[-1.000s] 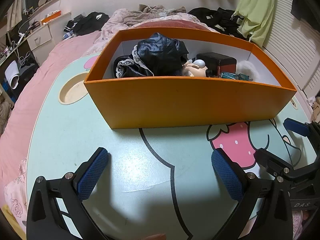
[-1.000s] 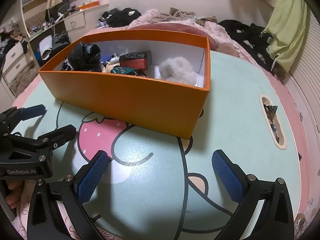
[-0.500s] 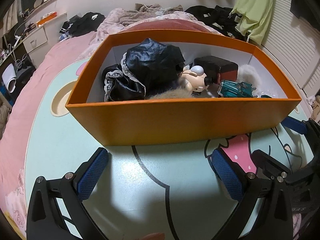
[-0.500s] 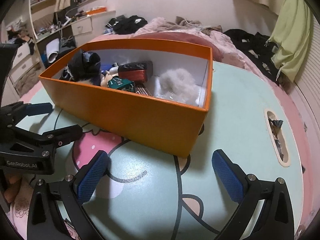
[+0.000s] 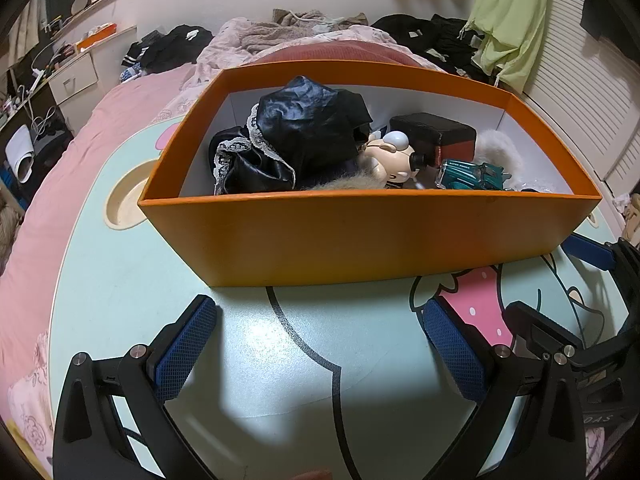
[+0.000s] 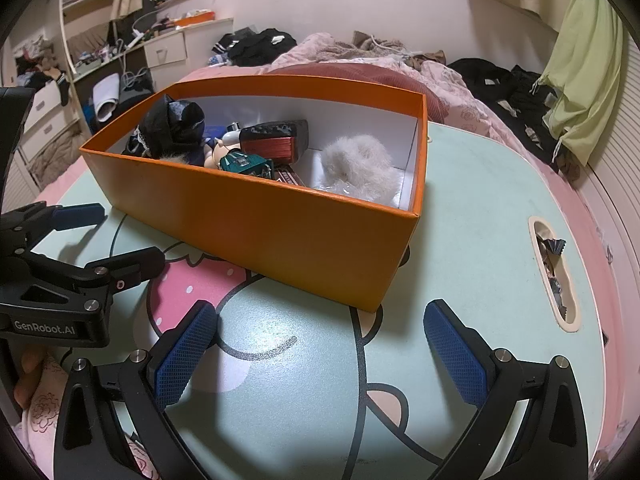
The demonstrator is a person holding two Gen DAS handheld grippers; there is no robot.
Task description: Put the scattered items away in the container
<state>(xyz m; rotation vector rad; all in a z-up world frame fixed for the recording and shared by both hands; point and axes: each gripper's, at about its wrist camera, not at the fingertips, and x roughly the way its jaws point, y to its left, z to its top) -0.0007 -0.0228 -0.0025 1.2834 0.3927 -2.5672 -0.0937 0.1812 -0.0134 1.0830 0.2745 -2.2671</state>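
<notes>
An orange box [image 5: 360, 236] [image 6: 280, 228] stands on the mint cartoon table. Inside lie a black lace-trimmed garment [image 5: 296, 136] [image 6: 172, 128], a small doll figure [image 5: 390, 160], a dark red-edged box [image 5: 436, 136] [image 6: 276, 140], a teal toy car [image 5: 472, 174] [image 6: 244, 162] and a white fluffy item [image 6: 360, 164]. My left gripper [image 5: 320, 344] is open and empty, in front of the box's near wall. My right gripper [image 6: 320, 348] is open and empty, near the box's right corner. Each gripper shows at the edge of the other's view.
The table has a round cup hole [image 5: 122, 204] at left and a slot holding small items [image 6: 554, 272] at right. The table [image 6: 480, 216] sits on a pink bed with clothes piled behind. A desk with drawers [image 6: 168, 50] stands at the far left.
Both grippers have risen and tilted, so more of the box's inside shows. The box looms nearer in the left view. Both stay open and empty.
</notes>
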